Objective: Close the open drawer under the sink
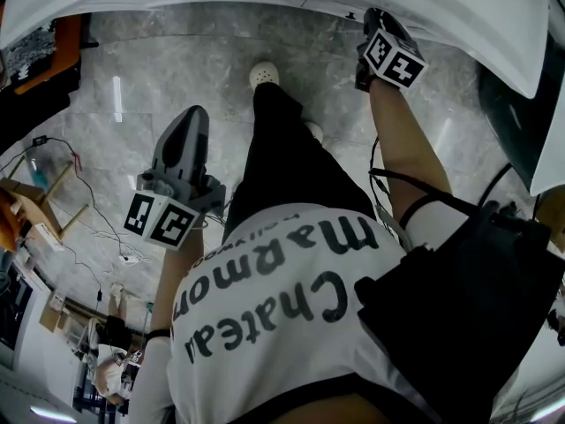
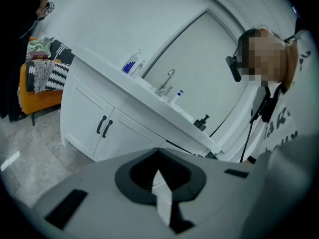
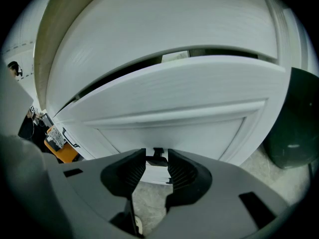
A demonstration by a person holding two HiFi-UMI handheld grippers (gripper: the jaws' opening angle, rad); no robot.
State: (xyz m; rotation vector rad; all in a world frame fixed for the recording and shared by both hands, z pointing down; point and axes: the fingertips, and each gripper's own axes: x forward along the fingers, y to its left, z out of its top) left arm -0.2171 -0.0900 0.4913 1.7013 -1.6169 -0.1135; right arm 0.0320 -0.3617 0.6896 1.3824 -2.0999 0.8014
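The white drawer front stands pulled out from the cabinet, with a dark gap above its top edge. In the head view the white drawer front runs along the top right. My right gripper is right at the panel, jaws apart. The black drawer handle shows in the gap at their tips, and I see no pad pressing on it. My left gripper hangs over the floor well away from the drawer, shut with nothing in it.
A dark round bin stands to the drawer's right. The left gripper view shows the white vanity cabinet, its faucet and an orange chair piled with clothes. Cables lie on the marble floor, and the person's white shoe is below.
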